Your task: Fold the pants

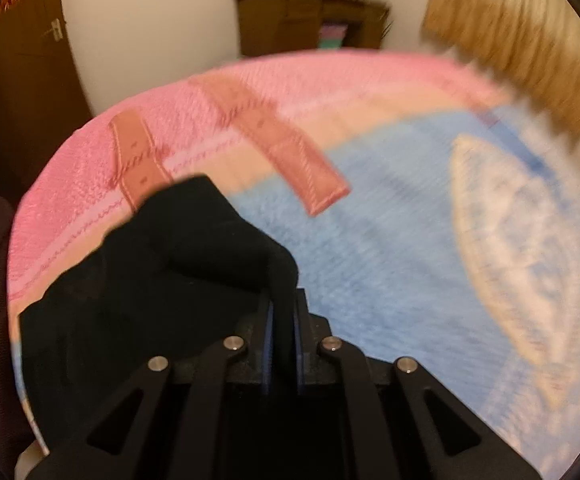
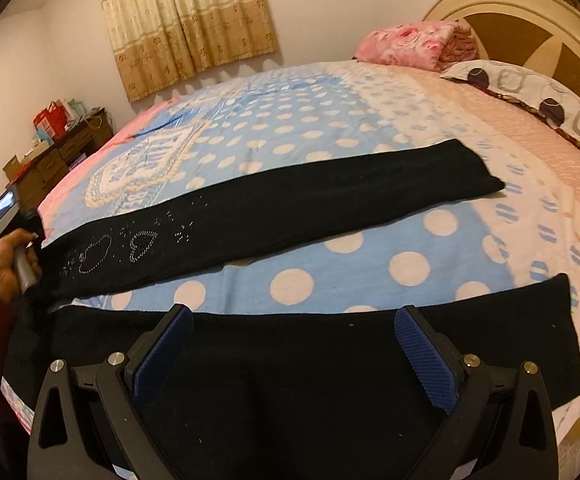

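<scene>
Black pants (image 2: 274,208) lie spread on the bed, legs apart: the far leg carries rhinestone shapes, the near leg (image 2: 290,360) runs under my right gripper. My right gripper (image 2: 294,350) is open, with its blue pads (image 2: 422,360) wide apart just above the near leg. My left gripper (image 1: 282,304) is shut on a bunched edge of the pants (image 1: 162,272) at the waist end and lifts it off the blanket. The left view is blurred. The left gripper with the hand that holds it also shows at the far left in the right wrist view (image 2: 14,240).
The bed has a blue polka-dot blanket (image 2: 330,264) with pink borders (image 1: 170,92). Pillows (image 2: 530,100) and a folded pink quilt (image 2: 410,44) lie by the headboard. A brown cabinet (image 1: 306,24), curtains (image 2: 186,20) and a door (image 1: 22,60) stand around the room.
</scene>
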The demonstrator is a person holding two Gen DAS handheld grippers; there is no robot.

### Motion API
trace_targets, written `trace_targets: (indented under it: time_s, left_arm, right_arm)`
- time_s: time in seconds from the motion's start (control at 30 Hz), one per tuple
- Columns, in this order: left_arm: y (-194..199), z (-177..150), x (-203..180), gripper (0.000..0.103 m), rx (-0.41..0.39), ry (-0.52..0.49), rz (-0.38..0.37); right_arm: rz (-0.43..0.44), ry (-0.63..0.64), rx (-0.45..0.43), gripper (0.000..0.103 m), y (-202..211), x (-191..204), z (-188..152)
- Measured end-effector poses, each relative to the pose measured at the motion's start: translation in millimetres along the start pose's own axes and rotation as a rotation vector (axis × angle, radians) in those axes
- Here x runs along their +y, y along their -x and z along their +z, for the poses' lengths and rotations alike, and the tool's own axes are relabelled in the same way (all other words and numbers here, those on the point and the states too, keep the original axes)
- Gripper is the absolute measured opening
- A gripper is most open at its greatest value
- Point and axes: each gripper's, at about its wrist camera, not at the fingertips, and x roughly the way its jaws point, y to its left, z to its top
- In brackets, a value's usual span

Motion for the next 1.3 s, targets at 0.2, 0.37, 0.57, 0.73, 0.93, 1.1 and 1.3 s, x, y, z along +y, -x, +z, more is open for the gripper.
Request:
trace_targets:
  time_s: [0.2,0.37,0.57,0.73,0.93,1.1,1.3]
  left_arm:
    - [65.8,-17.8,60.3,0.009,-0.136,0.021,-0.282]
    - [84.1,-52.1,116.1,0.009,-0.193,0.015,-0.389]
    - [68.1,-111.3,154.3,0.009,-0.168,0.006,-0.354]
    - [49.6,-123.5,157.3,0.011,-0.116,-0.006,-0.340]
    - [45.0,-117.8,154.3,0.011,-0.112,-0.011,-0.367]
    - [36.6,-126.0,170.4,0.011,-0.070,0.014,-0.366]
    - [36.2,-126.5,169.1,0.012,-0.054,0.013,-0.348]
  right_arm:
    - [0.008,0.004,-0.015,0.102,12.9,2.6,-7.3]
    - [0.032,0.027,-0.010,0.102,17.5,10.9,-14.2]
    - [0.055,0.031,-0.011,0.102,21.4,14.2,-19.6]
    - [0.085,0.008,-0.003,0.102,20.7,9.9,-20.3]
    - [0.172,-0.213,-0.073,0.102,23.4,-49.8,-1.2]
    - [0.126,-0.431,-0.133,0.078,15.2,-125.5,32.6]
    - [0.177,-0.511,-0.085,0.067,-20.1,-158.3,90.0]
